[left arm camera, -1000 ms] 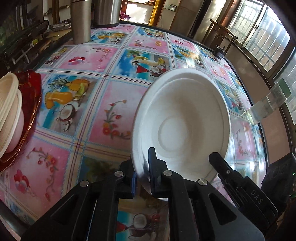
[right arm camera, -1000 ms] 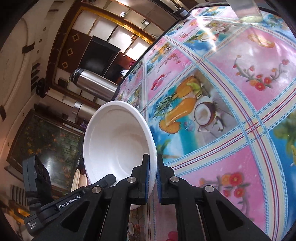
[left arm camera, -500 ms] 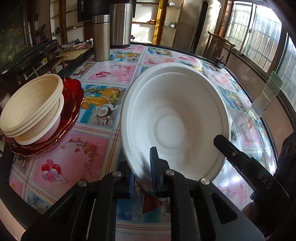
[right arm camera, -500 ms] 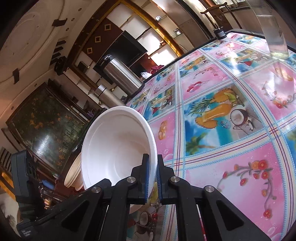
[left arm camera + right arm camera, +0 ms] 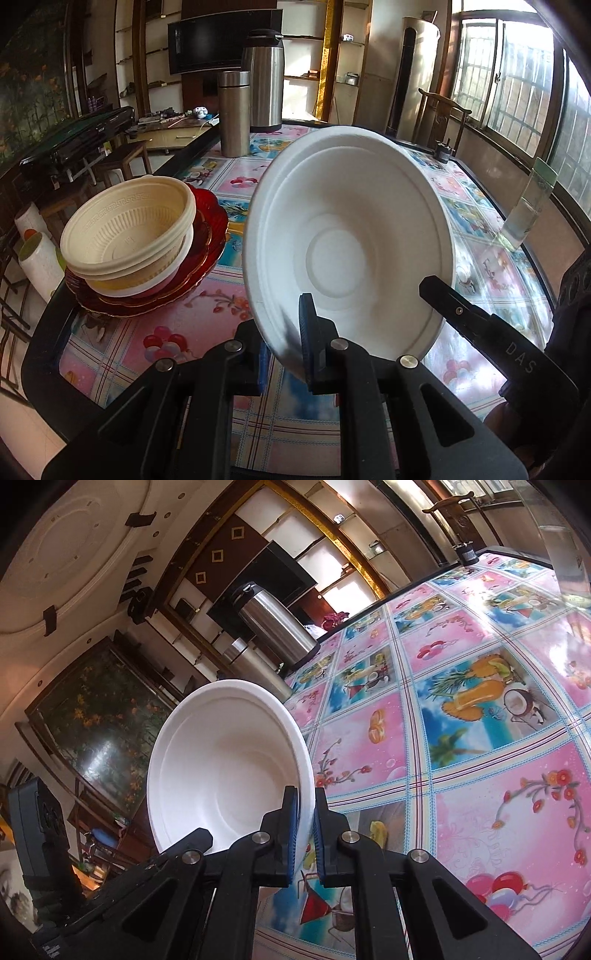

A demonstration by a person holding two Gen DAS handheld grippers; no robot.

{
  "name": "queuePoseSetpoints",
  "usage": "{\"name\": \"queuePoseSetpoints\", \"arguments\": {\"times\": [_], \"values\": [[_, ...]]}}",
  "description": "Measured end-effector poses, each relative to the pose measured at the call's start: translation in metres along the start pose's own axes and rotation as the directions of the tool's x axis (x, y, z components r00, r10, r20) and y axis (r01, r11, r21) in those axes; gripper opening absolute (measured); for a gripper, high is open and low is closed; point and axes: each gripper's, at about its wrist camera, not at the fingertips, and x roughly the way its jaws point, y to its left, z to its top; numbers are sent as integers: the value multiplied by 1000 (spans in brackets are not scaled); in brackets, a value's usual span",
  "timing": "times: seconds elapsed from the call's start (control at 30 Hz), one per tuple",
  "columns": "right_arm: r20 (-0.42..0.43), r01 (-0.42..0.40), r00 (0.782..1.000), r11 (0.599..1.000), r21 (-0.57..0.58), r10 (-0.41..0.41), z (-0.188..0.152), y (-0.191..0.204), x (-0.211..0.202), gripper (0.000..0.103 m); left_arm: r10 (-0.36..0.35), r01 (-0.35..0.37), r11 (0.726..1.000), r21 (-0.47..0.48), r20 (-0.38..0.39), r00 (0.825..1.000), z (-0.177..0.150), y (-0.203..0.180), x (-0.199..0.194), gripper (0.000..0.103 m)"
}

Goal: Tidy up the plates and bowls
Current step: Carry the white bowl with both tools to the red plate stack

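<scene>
A living room with dark shelving, a television and barred windows surrounds a table (image 5: 236,306) covered in a glossy cloth of pink and blue fruit-and-flower squares. Two steel flasks (image 5: 263,79) stand at the table's far edge, top centre of the left view.

Over the last second both cameras have tilted up: the left view, which was looking down on the cloth, now takes in the whole room, and the white bowl (image 5: 347,243) sits higher and nearer the lens. The stack at the left of the frame, cream bowls (image 5: 129,225) nested on red plates (image 5: 207,236), has come from a sliver at the edge into full view, just beside the white bowl.

The left gripper (image 5: 284,343) is closed tight on the bowl's near rim, one pad inside and one outside. The right gripper (image 5: 303,808) pinches the rim on the other side in the same way, nearly fully closed. The bowl hangs tilted in the air, clear of the table.

This looks like a carry toward the stack; lowering the bowl into the top cream bowl is probably next.
</scene>
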Motion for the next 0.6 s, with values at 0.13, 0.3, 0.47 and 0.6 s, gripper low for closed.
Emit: {"name": "queuePoseSetpoints", "arguments": {"times": [0.13,0.3,0.47,0.6], "values": [[3,-8,1000,1000,1,8,0,4,-1,8,-3,3,1000,0,13,1000,-1,1,-4,12],[4,-16,1000,1000,-11,16,2,14,-2,8,5,-5,1000,-3,35,999,-1,4,-10,12],[2,-27,1000,999,-26,27,4,23,1,8,17,-17,1000,-10,54,998,1,10,-16,12],[-7,-33,999,999,-32,33,4,29,6,8,20,-19,1000,-20,57,998,2,16,-17,12]]}}
